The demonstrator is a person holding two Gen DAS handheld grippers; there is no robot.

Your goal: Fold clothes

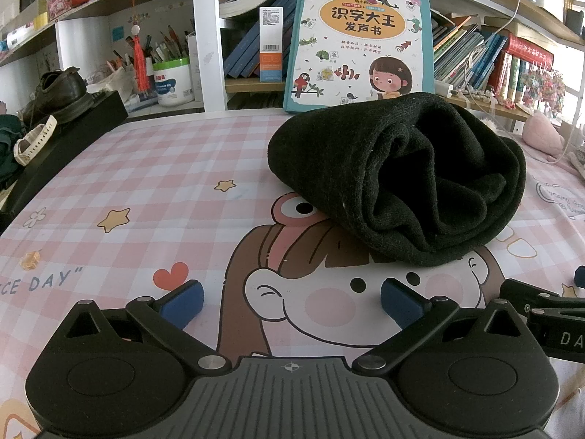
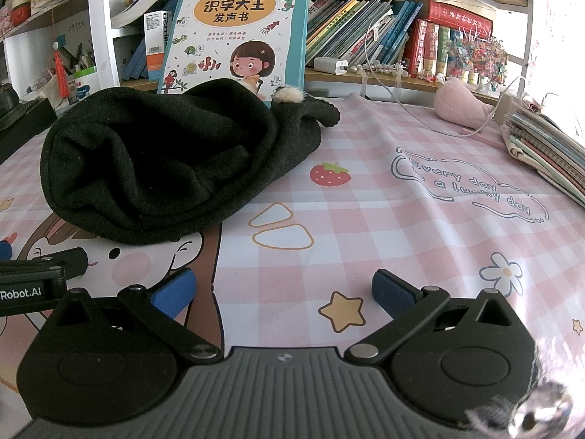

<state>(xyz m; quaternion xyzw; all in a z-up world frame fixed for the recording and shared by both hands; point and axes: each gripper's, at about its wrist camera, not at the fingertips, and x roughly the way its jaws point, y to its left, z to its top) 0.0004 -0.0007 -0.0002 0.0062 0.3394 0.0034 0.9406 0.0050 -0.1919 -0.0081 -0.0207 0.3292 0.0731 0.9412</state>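
Note:
A black knitted garment [image 1: 398, 179] lies folded in a thick bundle on the pink checked tablecloth [image 1: 146, 168]. It also shows in the right wrist view [image 2: 161, 161], where a sleeve end with a fur trim [image 2: 289, 94] sticks out behind it. My left gripper [image 1: 292, 301] is open and empty, a little in front of the bundle. My right gripper [image 2: 283, 291] is open and empty, in front and to the right of the bundle. Part of the right gripper shows at the right edge of the left wrist view [image 1: 541, 303].
A children's book [image 1: 360, 44] leans on the shelf behind the garment. A black box [image 1: 62, 139] with a shoe [image 1: 58, 93] stands at the left. A stack of notebooks [image 2: 548, 146] and a pink plush toy [image 2: 462, 104] sit at the right.

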